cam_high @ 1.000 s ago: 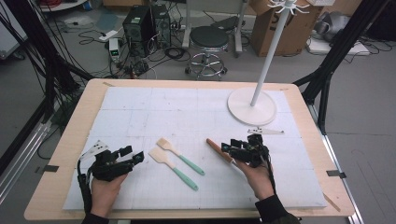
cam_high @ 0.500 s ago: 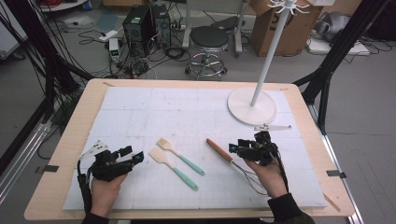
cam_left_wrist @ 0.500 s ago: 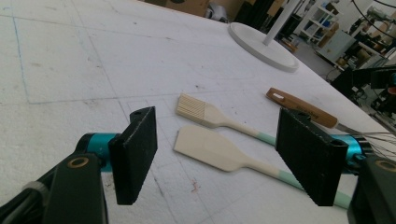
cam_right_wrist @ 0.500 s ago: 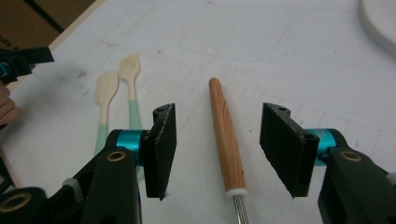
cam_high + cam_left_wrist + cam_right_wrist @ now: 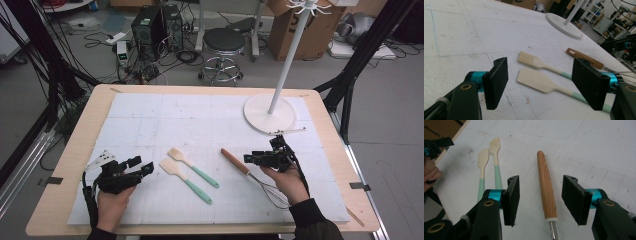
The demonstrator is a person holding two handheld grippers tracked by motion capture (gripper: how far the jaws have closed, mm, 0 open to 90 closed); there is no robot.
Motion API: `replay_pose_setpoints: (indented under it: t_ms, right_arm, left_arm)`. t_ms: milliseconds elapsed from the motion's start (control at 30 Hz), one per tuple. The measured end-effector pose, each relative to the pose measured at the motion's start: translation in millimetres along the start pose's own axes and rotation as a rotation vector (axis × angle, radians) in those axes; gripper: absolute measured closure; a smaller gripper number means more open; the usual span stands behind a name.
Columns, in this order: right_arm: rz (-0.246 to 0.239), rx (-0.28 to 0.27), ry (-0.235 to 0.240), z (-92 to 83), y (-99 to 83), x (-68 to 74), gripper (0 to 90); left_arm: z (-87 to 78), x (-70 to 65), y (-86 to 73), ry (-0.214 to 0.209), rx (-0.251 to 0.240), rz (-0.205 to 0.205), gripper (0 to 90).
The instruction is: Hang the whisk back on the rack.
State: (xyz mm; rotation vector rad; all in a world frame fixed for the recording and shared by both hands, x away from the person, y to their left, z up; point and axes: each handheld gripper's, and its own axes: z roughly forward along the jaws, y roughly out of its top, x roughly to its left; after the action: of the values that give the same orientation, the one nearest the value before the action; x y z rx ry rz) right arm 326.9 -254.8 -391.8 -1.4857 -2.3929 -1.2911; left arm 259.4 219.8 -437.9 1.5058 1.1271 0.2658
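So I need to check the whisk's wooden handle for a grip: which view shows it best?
The right gripper view: the wooden handle lies lengthwise between the right gripper's open jaws, untouched. The high view shows it small; the left gripper view shows its far end, partly hidden by a jaw.

One word can be partly read: dark letters spelling "Hands" stand on the brown cardboard box (image 5: pixel 441 131), cut off at the picture's edge.

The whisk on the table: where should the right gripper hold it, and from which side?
Probably the wooden handle, from above: the whisk lies flat, and the right gripper already has that thick, straight handle between its open jaws, untouched. The thin wire loops would likely slip.
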Motion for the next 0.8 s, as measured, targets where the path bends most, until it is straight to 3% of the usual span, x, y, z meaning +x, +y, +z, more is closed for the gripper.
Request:
replay_pose_setpoints:
  t_ms: [267, 800]
  right_arm:
    - [0.02, 0.072, 0.01, 9.2, 1.3, -3.2, 48.8]
    - [-0.013, 0.272, -0.02, 36.0, 8.7, -4.1, 51.0]
  left_arm:
    - [1.4, -0.2, -0.5, -0.005, 0.008, 0.005, 30.2]
    - [0.5, 0.5, 0.4, -0.018, -0.002, 0.002, 30.1]
